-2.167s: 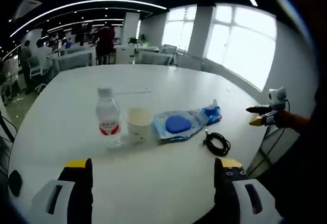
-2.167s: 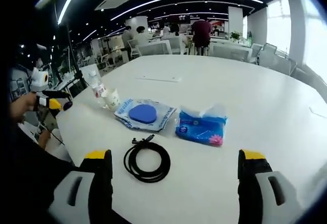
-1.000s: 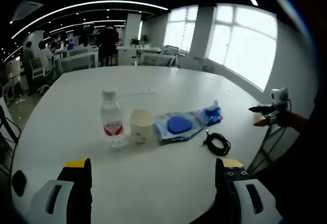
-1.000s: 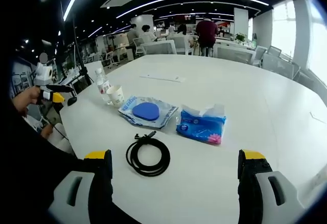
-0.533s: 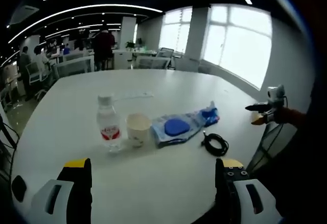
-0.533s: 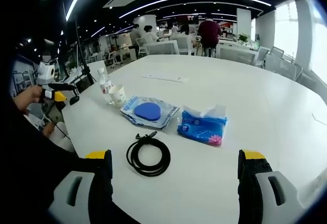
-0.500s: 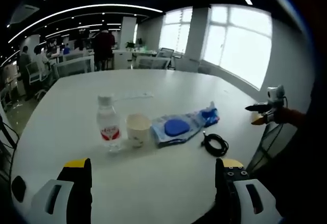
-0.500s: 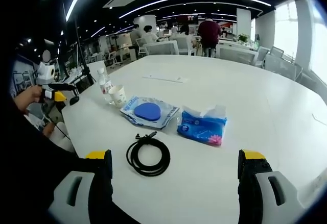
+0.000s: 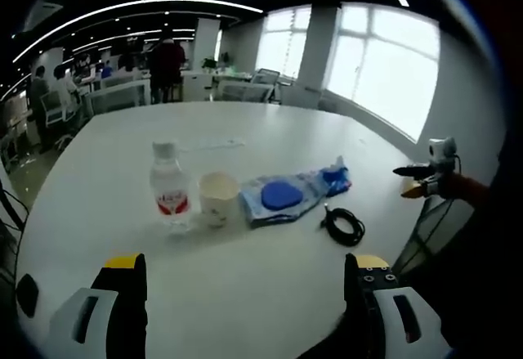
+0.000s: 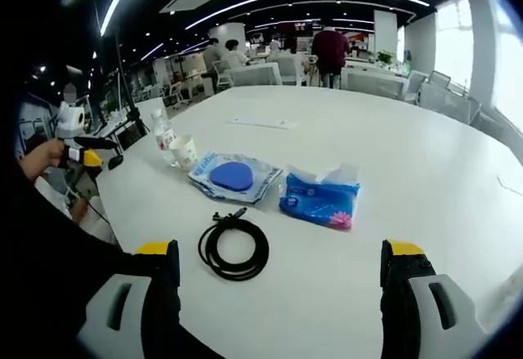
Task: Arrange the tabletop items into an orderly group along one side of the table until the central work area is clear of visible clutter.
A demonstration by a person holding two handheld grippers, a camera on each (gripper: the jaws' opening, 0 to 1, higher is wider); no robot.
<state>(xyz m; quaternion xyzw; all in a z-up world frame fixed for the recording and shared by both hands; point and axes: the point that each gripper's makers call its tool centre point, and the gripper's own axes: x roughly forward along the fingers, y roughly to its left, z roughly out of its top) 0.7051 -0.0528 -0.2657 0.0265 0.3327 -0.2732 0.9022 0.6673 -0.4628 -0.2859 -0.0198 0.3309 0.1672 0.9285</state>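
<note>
A clear water bottle (image 9: 169, 188) with a red label stands on the white table (image 9: 245, 277), a paper cup (image 9: 217, 199) right beside it. A blue disc in a clear bag (image 9: 278, 197) lies next to the cup, then a blue tissue pack (image 9: 336, 177) and a coiled black cable (image 9: 346, 226). My left gripper (image 9: 245, 281) hangs open short of the table's near edge. In the right gripper view the cable (image 10: 234, 248) lies closest, with the tissue pack (image 10: 319, 199), bagged disc (image 10: 230, 177), cup (image 10: 185, 153) and bottle (image 10: 163, 139) beyond. My right gripper (image 10: 278, 273) is open and empty.
The other hand-held gripper (image 9: 425, 177) shows at the table's right edge, and its counterpart (image 10: 82, 156) at the left in the right gripper view. A flat white strip (image 10: 261, 123) lies farther up the table. People, chairs and desks (image 9: 122, 89) fill the office behind.
Both views shifted slightly with the hands. The items on the table have not moved and both grippers stay open.
</note>
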